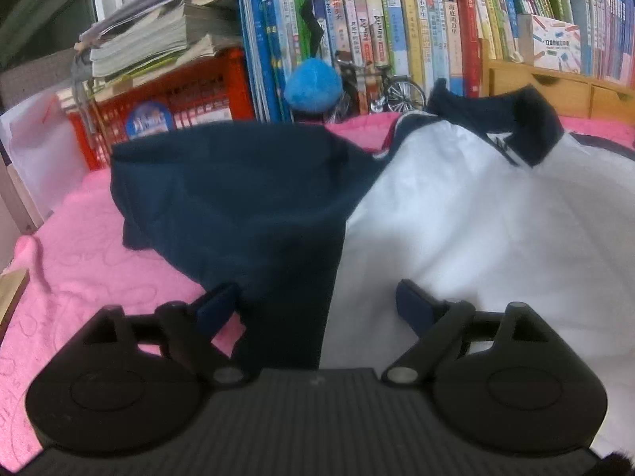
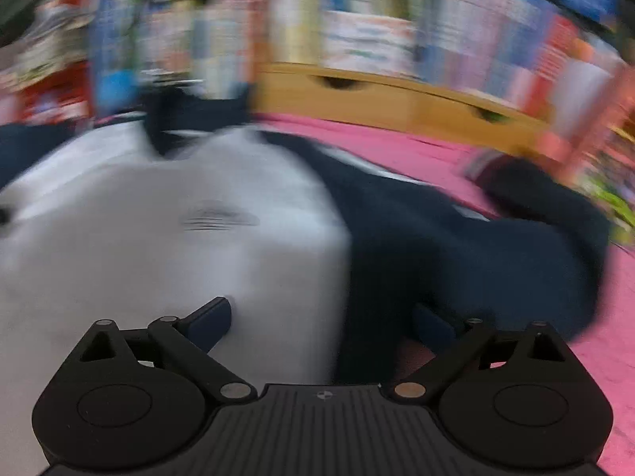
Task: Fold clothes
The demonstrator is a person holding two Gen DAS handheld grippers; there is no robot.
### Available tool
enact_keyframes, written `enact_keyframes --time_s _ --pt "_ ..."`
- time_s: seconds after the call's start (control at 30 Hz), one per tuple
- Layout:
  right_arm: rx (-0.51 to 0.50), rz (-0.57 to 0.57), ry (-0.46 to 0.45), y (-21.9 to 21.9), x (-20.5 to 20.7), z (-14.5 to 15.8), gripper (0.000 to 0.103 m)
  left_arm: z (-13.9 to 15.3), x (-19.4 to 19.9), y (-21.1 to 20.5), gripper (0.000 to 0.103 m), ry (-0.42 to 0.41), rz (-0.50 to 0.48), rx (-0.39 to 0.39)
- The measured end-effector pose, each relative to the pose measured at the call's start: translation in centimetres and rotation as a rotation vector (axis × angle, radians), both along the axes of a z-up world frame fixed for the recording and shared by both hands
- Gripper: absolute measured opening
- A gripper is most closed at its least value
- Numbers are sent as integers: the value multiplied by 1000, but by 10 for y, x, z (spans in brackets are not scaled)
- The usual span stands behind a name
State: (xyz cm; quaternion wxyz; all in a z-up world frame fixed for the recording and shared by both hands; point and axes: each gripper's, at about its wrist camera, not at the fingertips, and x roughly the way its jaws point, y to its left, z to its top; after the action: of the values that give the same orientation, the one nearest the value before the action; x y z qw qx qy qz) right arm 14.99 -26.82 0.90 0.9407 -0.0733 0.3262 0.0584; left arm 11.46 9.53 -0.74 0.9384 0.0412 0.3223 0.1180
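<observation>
On the pink blanket [image 1: 79,246] lies a white shirt [image 1: 476,230] with navy sleeves (collar toward the bookshelf [image 1: 397,20]). Over its left sleeve [image 1: 246,198] the left gripper [image 1: 319,303] gapes wide; the right gripper [image 2: 325,317], also spread, holds nothing.

Chinese characters "海底两万里" run down a pale blue book spine [image 1: 451,20] on the shelf; other titles are illegible.

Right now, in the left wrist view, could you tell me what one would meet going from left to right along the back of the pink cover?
Red crate → blue plush ball → miniature bicycle → navy collar of the white garment → wooden drawers.
</observation>
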Motion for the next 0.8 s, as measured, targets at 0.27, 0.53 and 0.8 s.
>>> enact_keyframes --time_s 0.27,0.53,0.8 --pt "-66 -265 -34 -57 -7 16 99 2 2 -4 91 2 -3 21" --pt "10 113 -41 50 -30 34 101 2 3 0 91 4 0 -7" --pt "59 449 98 173 -26 9 101 1 5 9 93 10 5 -80"
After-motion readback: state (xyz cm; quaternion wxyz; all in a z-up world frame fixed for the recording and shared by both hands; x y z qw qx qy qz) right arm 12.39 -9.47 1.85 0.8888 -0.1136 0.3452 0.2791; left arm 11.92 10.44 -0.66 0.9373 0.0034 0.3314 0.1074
